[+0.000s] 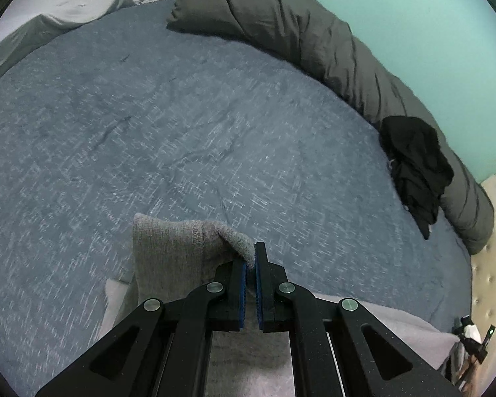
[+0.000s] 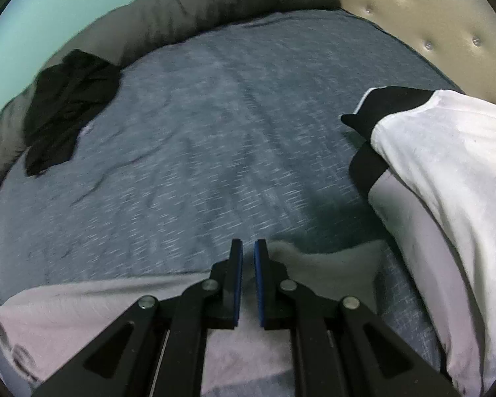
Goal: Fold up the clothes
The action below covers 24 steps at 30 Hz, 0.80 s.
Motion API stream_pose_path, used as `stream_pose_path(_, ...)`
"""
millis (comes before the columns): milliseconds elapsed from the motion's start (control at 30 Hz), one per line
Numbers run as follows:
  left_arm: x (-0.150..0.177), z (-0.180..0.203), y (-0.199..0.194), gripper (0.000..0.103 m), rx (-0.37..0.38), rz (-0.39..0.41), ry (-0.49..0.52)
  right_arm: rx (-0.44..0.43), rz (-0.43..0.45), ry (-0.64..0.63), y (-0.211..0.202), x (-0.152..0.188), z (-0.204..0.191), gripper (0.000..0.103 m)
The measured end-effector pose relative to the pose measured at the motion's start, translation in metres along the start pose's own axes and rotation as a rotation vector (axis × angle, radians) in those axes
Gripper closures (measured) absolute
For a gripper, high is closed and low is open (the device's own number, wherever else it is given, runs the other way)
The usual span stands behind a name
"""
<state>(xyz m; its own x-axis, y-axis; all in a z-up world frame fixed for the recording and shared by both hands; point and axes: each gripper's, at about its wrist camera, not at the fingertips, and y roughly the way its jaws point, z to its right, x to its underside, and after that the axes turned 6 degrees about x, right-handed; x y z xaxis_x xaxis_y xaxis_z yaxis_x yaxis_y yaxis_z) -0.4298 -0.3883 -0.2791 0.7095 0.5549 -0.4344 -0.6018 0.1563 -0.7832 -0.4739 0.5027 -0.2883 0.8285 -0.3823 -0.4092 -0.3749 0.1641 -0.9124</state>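
Note:
A grey knit garment (image 1: 168, 254) hangs over the blue bedspread (image 1: 182, 115). My left gripper (image 1: 250, 253) is shut on a fold of it, and the cloth drapes down to the left of the fingers. In the right wrist view the same grey cloth (image 2: 330, 264) trails to the right from my right gripper (image 2: 248, 248). Its jaws are nearly together and the cloth is caught at the right fingertip, lifted off the bed. A pale lilac garment (image 2: 66, 311) lies flat beneath both grippers at the near edge.
A crumpled black garment (image 1: 413, 172) rests against a rolled dark grey duvet (image 1: 314, 39) along the green wall. A white garment with black trim (image 2: 446, 165) lies at the right by the beige tufted headboard (image 2: 430, 16). Grey sheets (image 1: 82, 3) are heaped at the far left.

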Motion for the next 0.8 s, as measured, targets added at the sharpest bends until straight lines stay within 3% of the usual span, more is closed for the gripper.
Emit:
stream_pose_path(100, 0.005, -0.003, 0.02, 0.088, -0.015, -0.039, -0.015, 0.002, -0.007, 0.024, 0.013, 0.002, 0.005, 0.096)
stream_pose_path(233, 0.013, 0.002, 0.025, 0.064, -0.021, -0.046, 0.024, -0.067, 0.056, -0.01, 0.005, 0.012, 0.006, 0.096)
stream_pose_path(300, 0.016, 0.004, 0.017, 0.062, -0.018, -0.032, 0.041, -0.108, 0.101, -0.015, -0.006, 0.02, 0.011, 0.093)
stream_pose_path(367, 0.023, 0.006, 0.004, 0.048, -0.025, -0.01, 0.065, -0.153, 0.15, -0.012, -0.02, 0.031, 0.021, 0.086)
stream_pose_path(400, 0.026, 0.007, -0.002, 0.047, -0.025, -0.005, 0.079, -0.166, 0.165, -0.02, -0.026, 0.035, 0.026, 0.076)
stream_pose_path(467, 0.036, 0.011, -0.01, 0.045, -0.016, -0.014, 0.111, -0.186, 0.188, -0.039, -0.037, 0.044, 0.035, 0.068)
stream_pose_path(600, 0.059, 0.017, -0.02, 0.045, -0.016, -0.034, 0.175, -0.178, 0.205, -0.053, -0.048, 0.057, 0.051, 0.066)
stream_pose_path(800, 0.092, 0.021, -0.013, 0.044, -0.009, -0.088, 0.224, -0.186, 0.139, 0.003, -0.029, 0.074, 0.071, 0.065)
